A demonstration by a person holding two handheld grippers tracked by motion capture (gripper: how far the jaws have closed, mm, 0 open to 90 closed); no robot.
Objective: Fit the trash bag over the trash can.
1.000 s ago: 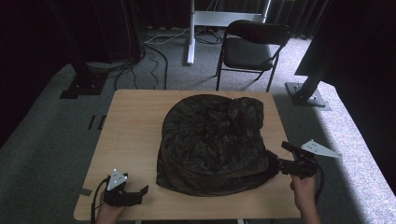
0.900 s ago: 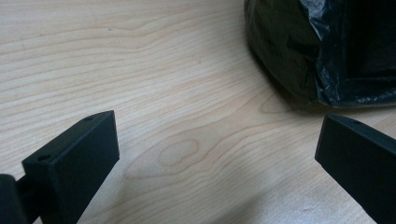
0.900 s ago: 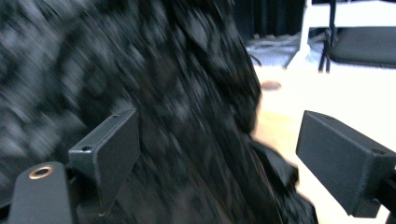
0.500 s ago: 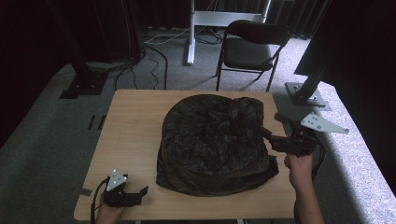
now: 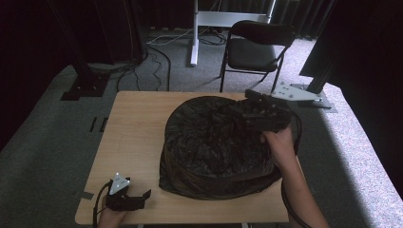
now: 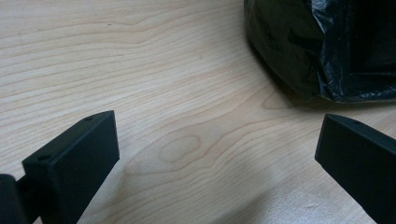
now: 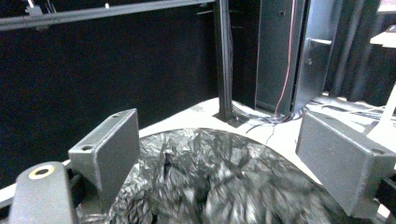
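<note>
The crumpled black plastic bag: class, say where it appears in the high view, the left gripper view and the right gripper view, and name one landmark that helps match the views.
High view: the crumpled black plastic bag lies at mid-right of the light wooden table.
Left gripper view: its edge fills the top right corner.
Right gripper view: it spreads across the bottom centre, between the jaws.
Shared landmark: the table's wood grain, in the high and left gripper views.

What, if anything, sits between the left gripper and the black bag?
Nothing visible. The left gripper, jaws open, rests at the table's near left corner; bare wood runs from its jaws to the black plastic bag's near edge, seen in the left gripper view too.
</note>
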